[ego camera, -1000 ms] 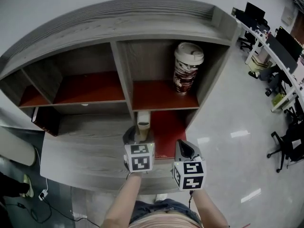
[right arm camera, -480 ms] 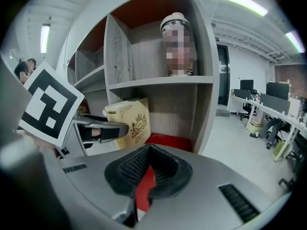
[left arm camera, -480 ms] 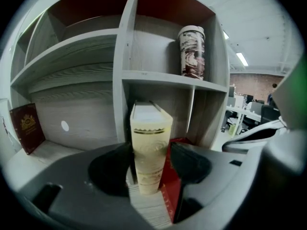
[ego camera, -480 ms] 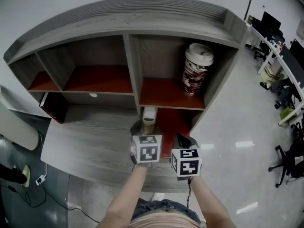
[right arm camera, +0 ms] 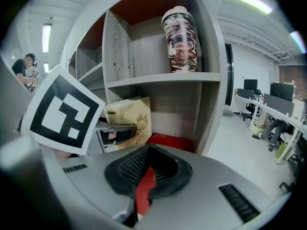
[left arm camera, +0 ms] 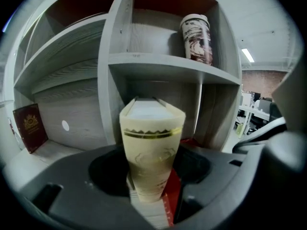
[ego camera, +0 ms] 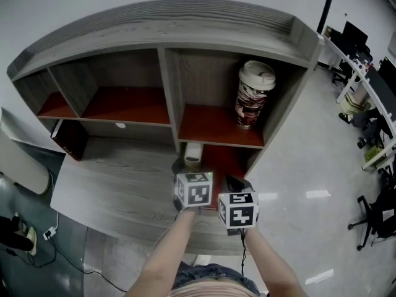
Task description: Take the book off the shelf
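Note:
A cream book with gold trim (left arm camera: 151, 147) stands upright, spine toward me, and my left gripper (left arm camera: 151, 183) is shut on its lower part. In the head view the book (ego camera: 193, 154) sits at the mouth of the lower right compartment, over the red shelf floor (ego camera: 221, 163), just beyond my left gripper (ego camera: 191, 167). My right gripper (ego camera: 236, 184) hovers right beside it; its jaws meet with nothing between them (right arm camera: 146, 170). The right gripper view shows the book (right arm camera: 130, 120) to the left.
A tall patterned tumbler with a lid (ego camera: 252, 95) stands in the upper right compartment of the grey shelf unit (ego camera: 173, 26). A dark red book (ego camera: 68, 140) leans at the far left of the lower ledge. Office desks and chairs (ego camera: 371, 104) fill the right.
My left gripper stays shut on the cream book. Both grippers have drifted slightly right and closer together as the view shifted.

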A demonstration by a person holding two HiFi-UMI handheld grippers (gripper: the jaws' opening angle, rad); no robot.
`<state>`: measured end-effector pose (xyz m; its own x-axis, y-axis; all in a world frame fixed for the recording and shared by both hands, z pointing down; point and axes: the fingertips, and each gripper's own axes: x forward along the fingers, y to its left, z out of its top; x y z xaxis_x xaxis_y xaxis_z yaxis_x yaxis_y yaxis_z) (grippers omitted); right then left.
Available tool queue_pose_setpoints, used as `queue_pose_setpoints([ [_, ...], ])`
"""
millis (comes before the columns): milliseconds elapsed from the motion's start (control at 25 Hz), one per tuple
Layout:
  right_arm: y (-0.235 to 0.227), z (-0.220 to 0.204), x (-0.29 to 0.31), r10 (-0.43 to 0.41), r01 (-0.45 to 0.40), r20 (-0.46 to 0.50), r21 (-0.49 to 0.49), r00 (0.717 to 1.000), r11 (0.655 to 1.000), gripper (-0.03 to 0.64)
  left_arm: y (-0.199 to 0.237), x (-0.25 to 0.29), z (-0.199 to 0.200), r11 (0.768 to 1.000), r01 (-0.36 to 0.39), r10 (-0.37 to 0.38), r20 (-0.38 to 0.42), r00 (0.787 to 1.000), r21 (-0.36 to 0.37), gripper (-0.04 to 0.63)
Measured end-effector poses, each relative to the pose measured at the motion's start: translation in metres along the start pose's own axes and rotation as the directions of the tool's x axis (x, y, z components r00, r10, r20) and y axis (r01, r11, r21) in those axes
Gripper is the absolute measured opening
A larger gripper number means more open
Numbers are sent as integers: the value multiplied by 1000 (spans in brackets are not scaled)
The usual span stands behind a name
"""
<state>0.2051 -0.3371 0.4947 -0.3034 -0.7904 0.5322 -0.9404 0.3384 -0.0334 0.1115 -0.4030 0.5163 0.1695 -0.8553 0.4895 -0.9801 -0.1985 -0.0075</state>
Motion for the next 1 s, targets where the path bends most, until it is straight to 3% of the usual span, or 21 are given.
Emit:
queue_pose_setpoints([
  [640, -10, -16, -9, -16, 17, -27, 13, 1000, 1000, 8, 0, 27, -5, 996, -89, 89, 18, 996, 23, 233],
  [1000, -6, -16, -16, -13, 13, -13, 5, 1000, 1000, 8, 3, 13, -7, 998, -68, 68, 20, 997, 14, 225],
])
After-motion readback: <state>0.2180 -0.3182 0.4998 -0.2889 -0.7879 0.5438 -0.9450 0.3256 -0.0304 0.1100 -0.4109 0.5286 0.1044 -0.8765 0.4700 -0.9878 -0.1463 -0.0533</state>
